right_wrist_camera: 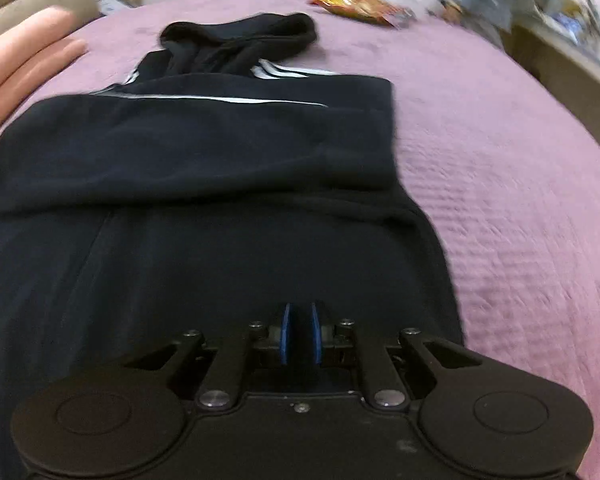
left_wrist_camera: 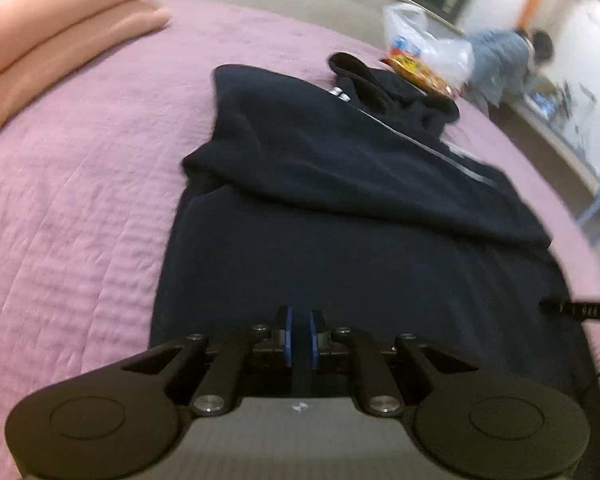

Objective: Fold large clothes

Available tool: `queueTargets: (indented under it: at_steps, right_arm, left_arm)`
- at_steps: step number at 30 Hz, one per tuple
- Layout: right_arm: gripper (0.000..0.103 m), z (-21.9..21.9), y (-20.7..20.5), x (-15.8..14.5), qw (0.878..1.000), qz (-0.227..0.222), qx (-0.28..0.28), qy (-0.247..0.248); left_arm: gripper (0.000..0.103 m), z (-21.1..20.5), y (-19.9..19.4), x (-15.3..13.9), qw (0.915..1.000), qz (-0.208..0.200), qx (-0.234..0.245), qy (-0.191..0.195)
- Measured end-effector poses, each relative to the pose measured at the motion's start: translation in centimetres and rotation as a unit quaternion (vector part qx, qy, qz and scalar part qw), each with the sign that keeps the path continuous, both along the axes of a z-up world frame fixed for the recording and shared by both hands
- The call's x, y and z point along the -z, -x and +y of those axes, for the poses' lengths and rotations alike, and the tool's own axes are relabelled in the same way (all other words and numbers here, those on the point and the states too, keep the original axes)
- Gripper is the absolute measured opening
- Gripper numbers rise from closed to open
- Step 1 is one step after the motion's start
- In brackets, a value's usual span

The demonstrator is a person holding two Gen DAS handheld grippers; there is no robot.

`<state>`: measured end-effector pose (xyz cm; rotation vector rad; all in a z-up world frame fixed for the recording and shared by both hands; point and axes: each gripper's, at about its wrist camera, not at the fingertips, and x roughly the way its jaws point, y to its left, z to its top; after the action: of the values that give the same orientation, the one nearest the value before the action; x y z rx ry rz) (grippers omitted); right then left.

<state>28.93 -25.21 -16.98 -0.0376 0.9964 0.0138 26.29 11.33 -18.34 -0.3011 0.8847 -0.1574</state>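
A big dark blue jacket [left_wrist_camera: 340, 208] lies flat on a bed with a pink-purple cover [left_wrist_camera: 80, 200]. Its sleeves are folded in across the body. White stripes [right_wrist_camera: 220, 100] run along one sleeve. The hood [right_wrist_camera: 240, 40] lies at the far end.

The left gripper [left_wrist_camera: 300, 336] is at the near edge of the jacket. Its jaws are almost closed, with only a thin gap between the blue pads [left_wrist_camera: 287, 336]. Dark cloth shows in the gap, but the picture does not let me tell if the pads pinch it.

The right gripper [right_wrist_camera: 300, 332] is at the near edge too, closer to the right side of the jacket. Its jaws are also nearly closed, with dark cloth in the slim gap.

A folded peach blanket [left_wrist_camera: 60, 32] sits at the far left. A clear plastic bag [left_wrist_camera: 432, 44] and a red and yellow snack pack [right_wrist_camera: 356, 6] lie past the hood. The writing on them is too blurry to read. A person in a blue top [left_wrist_camera: 500, 60] bends over beside the bed.
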Motion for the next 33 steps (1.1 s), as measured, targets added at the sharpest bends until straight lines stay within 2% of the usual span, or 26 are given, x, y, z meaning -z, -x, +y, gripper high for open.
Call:
queueTargets:
  at_steps: [2,5,8,11,13,16,18,20,22,24,26,28,30,33]
  right_arm:
    - [0.012,-0.7,1.4,-1.8,1.000,-0.024,0.005,-0.018]
    - [0.012,-0.8,4.6,-3.9,0.999,-0.050,-0.010,-0.009]
    - [0.013,-1.6,7.1,-3.6,1.000,-0.026,0.001,-0.015]
    - [0.013,-3.0,9.2,-3.1,0.999,0.002,0.019,-0.051]
    - [0.013,-3.1,10.7,-3.7,0.998,0.002,0.020,-0.067]
    - [0.013,-3.0,11.1,-4.8,0.997,-0.015,0.009,-0.069]
    - [0.013,-2.8,10.6,-5.4,0.997,-0.028,0.000,-0.073]
    - [0.016,-2.4,8.7,-5.5,0.996,-0.040,-0.016,-0.081]
    - [0.017,-1.4,5.1,-4.9,0.994,-0.059,-0.040,-0.084]
    - [0.018,-0.2,1.0,-4.1,0.991,-0.091,-0.064,-0.079]
    - [0.018,0.6,-3.2,-3.2,0.987,-0.125,-0.073,-0.072]
    - [0.018,1.2,-6.8,-2.9,0.982,-0.147,-0.073,-0.088]
    - [0.019,1.4,-9.4,-3.2,0.978,-0.163,-0.070,-0.107]
    - [0.024,1.6,-12.1,-4.3,0.978,-0.164,-0.073,-0.102]
  left_arm:
    - [0.014,0.3,1.8,-1.1,0.9999,-0.012,-0.004,0.002]
    - [0.016,0.2,4.5,-1.7,0.9999,-0.005,0.011,0.001]
    - [0.017,-0.5,7.4,-2.0,0.9995,0.013,0.021,-0.022]
    - [0.017,-1.0,10.2,-3.2,0.9989,0.018,0.031,-0.030]
    - [0.018,-1.4,11.3,-4.4,0.9984,0.006,0.041,-0.038]
    - [0.019,-2.8,10.8,-7.0,0.9955,-0.030,0.060,-0.067]
    - [0.023,-3.6,9.2,-8.1,0.9941,-0.047,0.070,-0.068]
    - [0.027,-4.6,6.0,-8.8,0.9926,-0.060,0.088,-0.059]
    - [0.044,-6.1,1.0,-8.8,0.9900,-0.070,0.105,-0.064]
    - [0.053,-7.2,-4.8,-8.2,0.9872,-0.090,0.111,-0.072]
    - [0.052,-7.7,-10.6,-7.5,0.9878,-0.104,0.097,-0.062]
    - [0.051,-7.5,-15.0,-7.1,0.9903,-0.109,0.081,-0.031]
    - [0.053,-7.0,-18.2,-7.3,0.9913,-0.110,0.072,0.004]
    - [0.055,-6.9,-21.9,-8.1,0.9925,-0.096,0.076,0.008]
